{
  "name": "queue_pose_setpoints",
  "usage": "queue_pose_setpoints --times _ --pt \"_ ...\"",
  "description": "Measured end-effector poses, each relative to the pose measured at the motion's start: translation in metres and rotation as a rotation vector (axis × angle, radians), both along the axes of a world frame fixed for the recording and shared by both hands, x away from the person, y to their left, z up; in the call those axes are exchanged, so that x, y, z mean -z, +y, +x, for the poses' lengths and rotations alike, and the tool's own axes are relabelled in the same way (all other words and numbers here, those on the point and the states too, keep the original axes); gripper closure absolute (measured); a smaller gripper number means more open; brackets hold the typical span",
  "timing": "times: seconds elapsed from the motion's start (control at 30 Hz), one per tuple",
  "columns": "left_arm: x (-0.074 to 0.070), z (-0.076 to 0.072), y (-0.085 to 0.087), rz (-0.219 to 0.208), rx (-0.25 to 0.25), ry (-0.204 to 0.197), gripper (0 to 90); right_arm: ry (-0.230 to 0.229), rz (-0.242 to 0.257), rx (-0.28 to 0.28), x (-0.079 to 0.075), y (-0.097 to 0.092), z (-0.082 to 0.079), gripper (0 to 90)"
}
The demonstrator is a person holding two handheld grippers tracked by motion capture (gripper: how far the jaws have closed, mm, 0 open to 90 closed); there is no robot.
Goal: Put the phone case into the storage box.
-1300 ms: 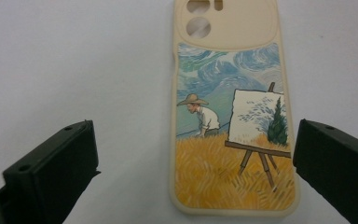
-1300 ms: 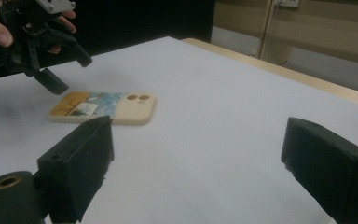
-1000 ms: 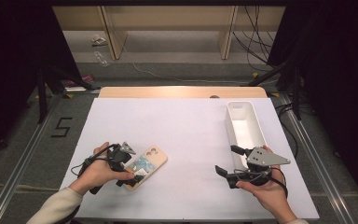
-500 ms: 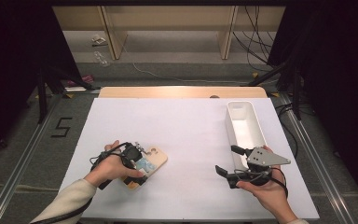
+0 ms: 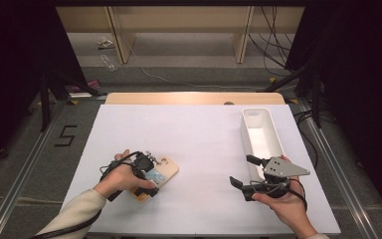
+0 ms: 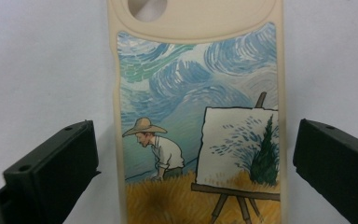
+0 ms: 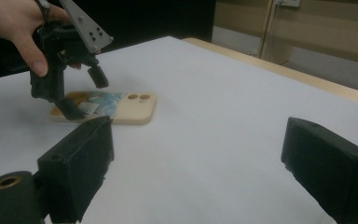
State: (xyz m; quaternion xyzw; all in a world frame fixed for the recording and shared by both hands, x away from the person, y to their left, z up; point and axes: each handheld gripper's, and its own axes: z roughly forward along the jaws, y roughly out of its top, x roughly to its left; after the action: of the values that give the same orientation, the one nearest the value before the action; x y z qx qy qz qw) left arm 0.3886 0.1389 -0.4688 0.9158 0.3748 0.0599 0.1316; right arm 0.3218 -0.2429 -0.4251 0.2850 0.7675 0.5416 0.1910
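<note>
The phone case [image 5: 155,175] lies flat, painted side up, near the front-left corner of the desk [image 5: 199,134], its camera cutout end pointing toward the middle; the left gripper [image 5: 146,175] hangs directly over it, fingers [image 6: 56,163] spread wide to either long side and not touching, so nothing is gripped yet. The right gripper [image 5: 243,172] hovers over the front-right part of the desk, just short of the near end of the white tray [image 5: 261,130], its fingers [image 7: 81,158] parted and empty. The case looks thin, light and probably a little flexible, with a smooth, rounded cream rim that could slide under the pads; lying flush on the desk it offers little edge to catch. A pinch across the two long sides, near the middle of its length, seems the safest hold; squeezing hard may bow it, and a grip near one end would likely let it swing.
</note>
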Motion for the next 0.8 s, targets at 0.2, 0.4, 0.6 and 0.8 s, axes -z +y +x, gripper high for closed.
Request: queue_pose_setpoints --times 0.2,0.4,0.6,0.8 --pt "0.0015 0.0001 -0.0032 0.015 0.001 0.013 0.2 0.001 0.001 -0.001 0.0002 0.0002 0.0001 10.2" --pt "0.0022 0.0017 -0.0026 0.035 -0.001 0.018 2.8 0.001 0.001 -0.002 0.0002 0.0002 0.0001 10.2" --pt "0.0033 0.0017 -0.0025 0.031 -0.014 0.024 5.0 0.003 -0.001 -0.002 0.0004 0.0005 0.0 10.2" --pt "0.0044 0.0025 -0.0017 0.024 -0.015 0.038 6.2 0.001 -0.002 -0.004 0.0001 0.0006 -0.0002 10.3"
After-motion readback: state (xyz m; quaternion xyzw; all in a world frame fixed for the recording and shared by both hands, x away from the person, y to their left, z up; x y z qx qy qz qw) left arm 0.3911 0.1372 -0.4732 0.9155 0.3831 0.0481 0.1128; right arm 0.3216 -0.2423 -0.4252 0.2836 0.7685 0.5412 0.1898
